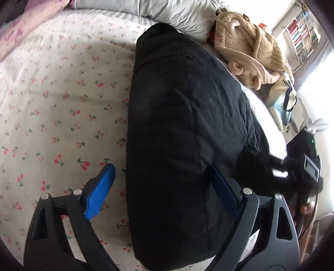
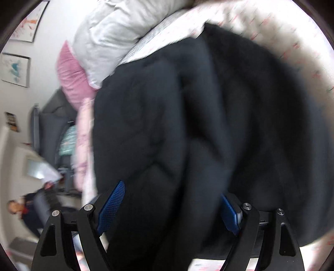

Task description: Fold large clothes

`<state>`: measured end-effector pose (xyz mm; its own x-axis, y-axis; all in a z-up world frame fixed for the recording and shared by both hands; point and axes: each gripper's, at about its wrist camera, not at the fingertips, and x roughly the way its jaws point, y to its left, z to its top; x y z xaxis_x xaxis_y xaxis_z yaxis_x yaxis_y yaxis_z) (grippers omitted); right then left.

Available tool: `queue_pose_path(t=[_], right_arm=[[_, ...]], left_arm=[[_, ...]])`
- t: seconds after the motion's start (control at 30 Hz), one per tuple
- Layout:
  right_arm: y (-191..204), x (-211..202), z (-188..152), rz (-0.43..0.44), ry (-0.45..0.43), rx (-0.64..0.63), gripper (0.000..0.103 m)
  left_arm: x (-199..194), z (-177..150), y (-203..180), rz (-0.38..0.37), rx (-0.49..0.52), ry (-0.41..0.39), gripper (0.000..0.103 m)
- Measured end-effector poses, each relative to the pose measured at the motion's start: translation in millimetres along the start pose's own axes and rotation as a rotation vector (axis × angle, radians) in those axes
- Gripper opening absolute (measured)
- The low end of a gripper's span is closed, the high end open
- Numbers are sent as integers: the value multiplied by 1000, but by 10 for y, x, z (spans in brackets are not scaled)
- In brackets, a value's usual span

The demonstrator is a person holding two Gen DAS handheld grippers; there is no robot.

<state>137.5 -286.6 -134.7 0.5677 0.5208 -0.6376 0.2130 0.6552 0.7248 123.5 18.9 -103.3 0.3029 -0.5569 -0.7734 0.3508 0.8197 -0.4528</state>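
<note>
A large black padded garment [image 1: 183,125] lies folded lengthwise on the cherry-print bed sheet [image 1: 62,93]. My left gripper [image 1: 160,187] is open, its jaws straddling the garment's near end; the left blue pad [image 1: 100,191] is over the sheet, the right pad [image 1: 224,191] against the black cloth. In the right wrist view the same garment [image 2: 198,125] fills the frame, blurred. My right gripper [image 2: 171,208] is open with the cloth bunched between its blue pads [image 2: 111,206]. The right gripper body also shows in the left wrist view [image 1: 302,166] at the garment's right edge.
A grey pillow [image 1: 167,14] and a tan fleece garment [image 1: 250,48] lie at the head of the bed. A pink pillow [image 2: 73,79] sits beside the grey one. A bookshelf [image 1: 302,37] stands by the bright window. A person [image 2: 20,208] is across the room.
</note>
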Motion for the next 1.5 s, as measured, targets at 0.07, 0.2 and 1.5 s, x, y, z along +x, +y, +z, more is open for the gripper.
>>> queue_pose_path(t=[0.07,0.2,1.5], right_arm=[[2,111,-47,76,44,38,51],[118,42,-44,-29,-29,-27,32],[471,-937,485,-113,-322,-409,12]], left_arm=[[41,34,19,-13,-13,-1,91],[-41,60,-200,57,15,-84,84],[129,305,-533,-42,16,-134,60]])
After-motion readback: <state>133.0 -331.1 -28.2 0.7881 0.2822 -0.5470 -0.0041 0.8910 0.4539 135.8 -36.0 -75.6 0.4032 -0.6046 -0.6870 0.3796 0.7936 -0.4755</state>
